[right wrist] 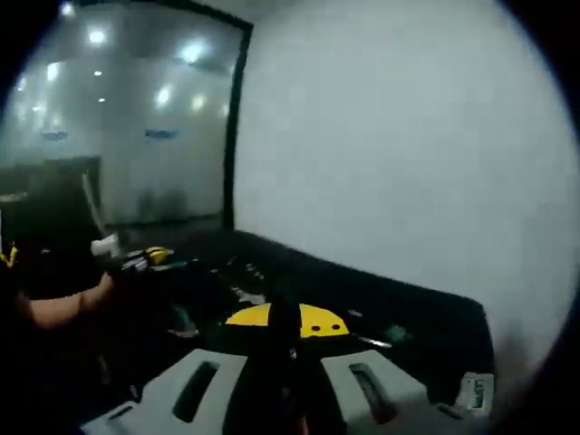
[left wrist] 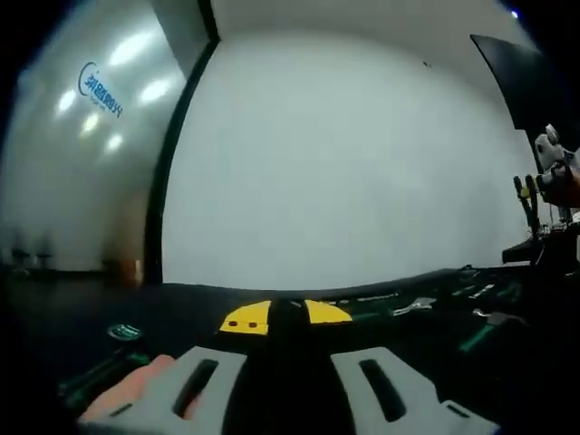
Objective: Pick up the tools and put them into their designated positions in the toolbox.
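Observation:
My left gripper (left wrist: 288,358) is low over a dark table (left wrist: 82,308), its grey jaws apart with nothing gripped between them. Tools lie on the table ahead to the right: a silver wrench (left wrist: 412,308) and a green-handled tool (left wrist: 476,340). The right gripper (left wrist: 555,163) shows at the far right edge, raised. In the right gripper view my right gripper (right wrist: 283,361) also stands open over the dark table (right wrist: 435,317), with small tools (right wrist: 245,294) scattered ahead. The left gripper (right wrist: 136,258) comes in from the left, with a forearm (right wrist: 63,308) behind it.
A white wall (left wrist: 344,154) rises just behind the table. A glass partition (left wrist: 82,154) with a dark frame stands on the left. A round green item (left wrist: 124,333) lies at the left of the table. A small white tag (right wrist: 473,394) sits near the right edge.

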`<control>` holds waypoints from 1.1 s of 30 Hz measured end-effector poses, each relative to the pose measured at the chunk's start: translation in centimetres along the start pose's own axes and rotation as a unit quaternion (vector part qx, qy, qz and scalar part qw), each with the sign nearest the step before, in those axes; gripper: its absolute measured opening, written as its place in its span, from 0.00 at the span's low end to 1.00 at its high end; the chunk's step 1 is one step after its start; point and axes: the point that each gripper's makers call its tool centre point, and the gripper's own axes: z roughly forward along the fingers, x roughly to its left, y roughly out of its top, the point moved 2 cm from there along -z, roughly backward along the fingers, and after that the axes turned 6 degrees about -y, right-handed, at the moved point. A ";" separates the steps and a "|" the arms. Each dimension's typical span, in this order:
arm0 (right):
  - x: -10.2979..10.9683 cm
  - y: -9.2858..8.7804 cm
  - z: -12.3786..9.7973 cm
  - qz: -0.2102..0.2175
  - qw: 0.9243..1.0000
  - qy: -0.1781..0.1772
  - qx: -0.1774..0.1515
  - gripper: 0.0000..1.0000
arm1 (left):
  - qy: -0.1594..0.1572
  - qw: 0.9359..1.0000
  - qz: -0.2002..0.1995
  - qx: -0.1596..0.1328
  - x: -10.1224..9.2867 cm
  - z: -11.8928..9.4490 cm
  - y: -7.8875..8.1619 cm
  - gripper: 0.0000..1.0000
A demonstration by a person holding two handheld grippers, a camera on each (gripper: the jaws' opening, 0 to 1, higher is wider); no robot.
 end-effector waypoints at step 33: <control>3.8 -12.1 0.1 -0.123 0.938 0.223 0.237 0.11 | -0.001 1.000 0.013 0.026 -0.3 0.0 -1.0 0.11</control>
